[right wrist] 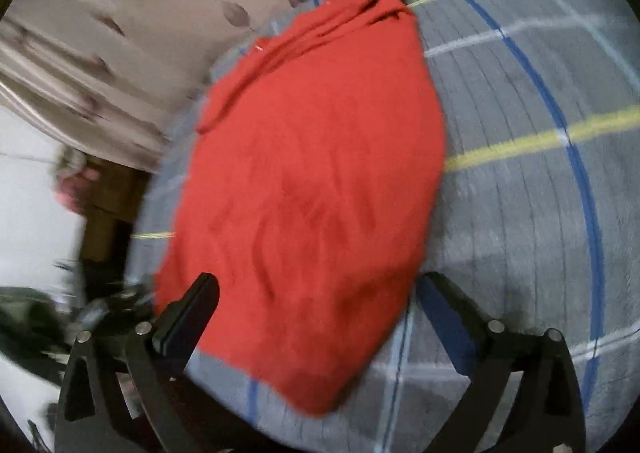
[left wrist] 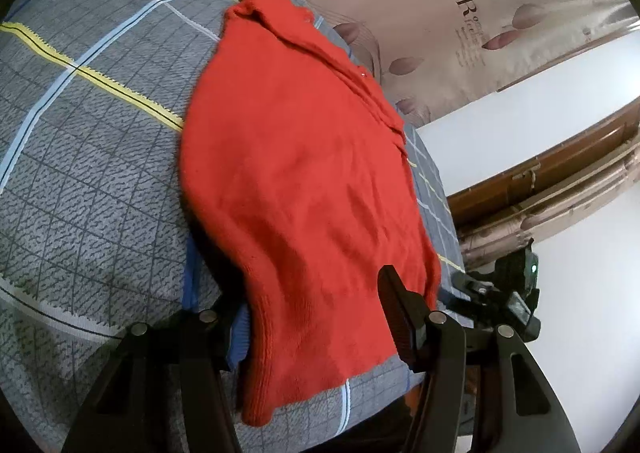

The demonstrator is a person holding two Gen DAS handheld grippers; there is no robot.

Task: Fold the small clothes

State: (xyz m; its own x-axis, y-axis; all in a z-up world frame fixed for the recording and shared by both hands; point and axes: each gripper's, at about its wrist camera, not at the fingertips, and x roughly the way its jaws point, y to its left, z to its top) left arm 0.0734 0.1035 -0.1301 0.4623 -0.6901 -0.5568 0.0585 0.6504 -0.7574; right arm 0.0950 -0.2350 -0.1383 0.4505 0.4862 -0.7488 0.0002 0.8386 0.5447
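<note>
A small red knitted sweater (left wrist: 304, 181) lies flat on a grey plaid bedcover (left wrist: 100, 157), collar at the far end, hem near me. My left gripper (left wrist: 308, 313) is open, its jaws wide on either side of the hem, which lies between them without being pinched. The sweater also fills the middle of the right wrist view (right wrist: 312, 181), which is blurred. My right gripper (right wrist: 320, 301) is open too, its jaws straddling the near end of the sweater. The other gripper (left wrist: 508, 293) shows at the right of the left wrist view.
The bedcover (right wrist: 520, 213) ends close beside the sweater, at a beige leaf-patterned headboard (left wrist: 460, 5). Beyond are a white wall (left wrist: 520, 101) and brown wooden trim (left wrist: 560, 181). More bedcover stretches out on the sweater's other side.
</note>
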